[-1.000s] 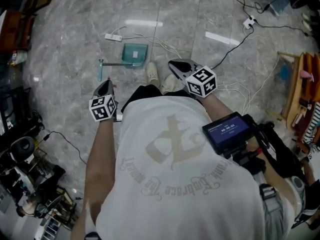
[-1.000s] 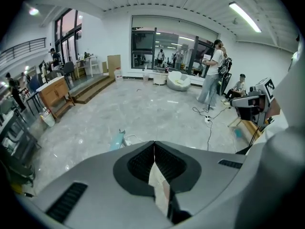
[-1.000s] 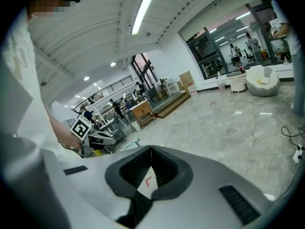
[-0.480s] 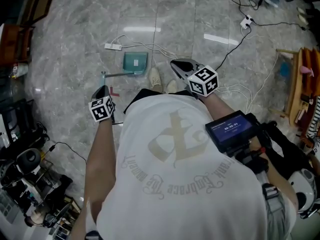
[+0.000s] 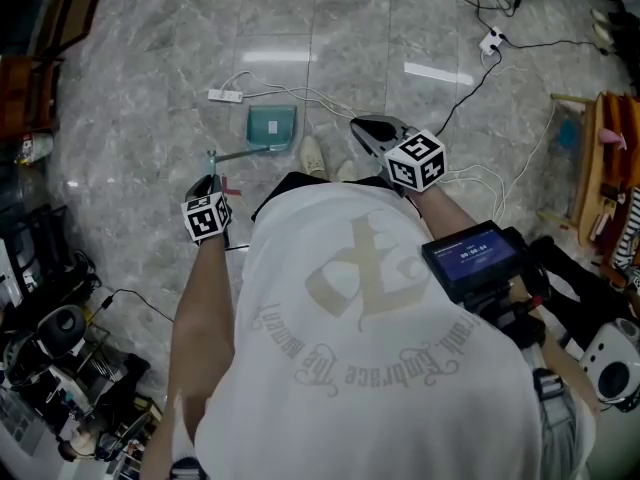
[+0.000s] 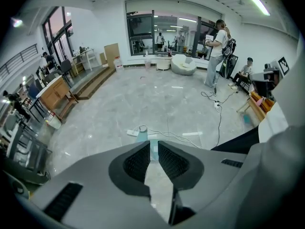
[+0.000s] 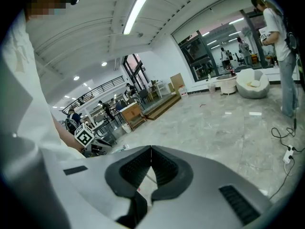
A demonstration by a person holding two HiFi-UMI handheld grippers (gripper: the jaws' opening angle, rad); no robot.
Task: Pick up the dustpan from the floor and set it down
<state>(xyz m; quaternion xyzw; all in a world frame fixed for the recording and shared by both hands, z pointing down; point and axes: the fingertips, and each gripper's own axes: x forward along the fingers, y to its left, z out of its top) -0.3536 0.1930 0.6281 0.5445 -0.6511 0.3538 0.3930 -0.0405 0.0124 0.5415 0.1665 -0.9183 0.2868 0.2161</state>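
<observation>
A teal dustpan lies flat on the marble floor, its thin handle running left to an end near my left gripper. That gripper points steeply down just short of the handle's end. In the left gripper view its jaws have just been opening and stand a narrow slit apart. The teal handle shows through the slit, with the pan beyond; the pads are not seen pressing on it. My right gripper hovers shut and empty right of the dustpan, its tips meeting.
A white power strip and cables lie just past the dustpan. The person's shoes stand right next to the pan. More cable runs right towards a wooden rack. Dark equipment crowds the left edge.
My left gripper has moved down and forward towards the end of the dustpan's handle. The right gripper has drifted slightly right. The dustpan lies where it was.
</observation>
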